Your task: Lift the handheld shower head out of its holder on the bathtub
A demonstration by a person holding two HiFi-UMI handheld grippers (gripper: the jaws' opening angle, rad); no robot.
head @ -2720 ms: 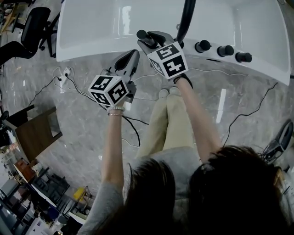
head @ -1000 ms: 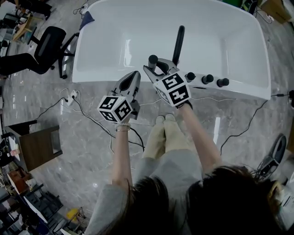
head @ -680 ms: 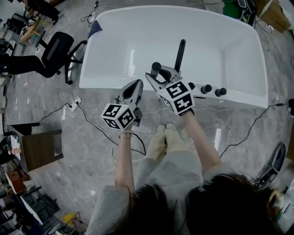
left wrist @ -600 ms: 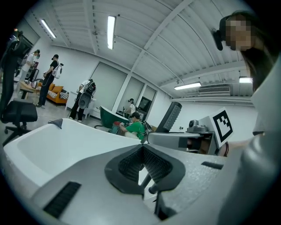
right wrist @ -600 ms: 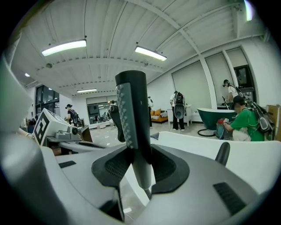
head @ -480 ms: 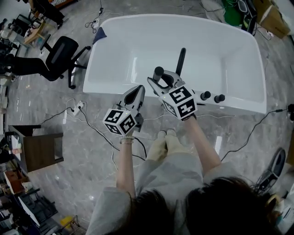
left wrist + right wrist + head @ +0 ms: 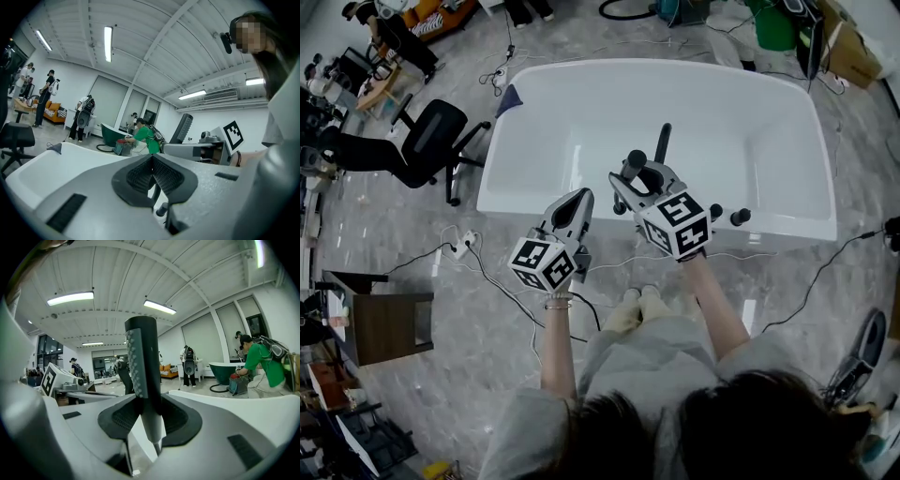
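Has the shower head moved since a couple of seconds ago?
Yes. Clamped in the right claw, the shower head has come up and away from the knobs on the tub rim; its lower tip now hangs free.

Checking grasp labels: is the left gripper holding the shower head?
No, the left gripper is closed on nothing; the shower head stands clamped in the right gripper.

Chair (image 7: 431, 133) left of bathtub (image 7: 581, 112); knobs (image 7: 737, 217) on rim
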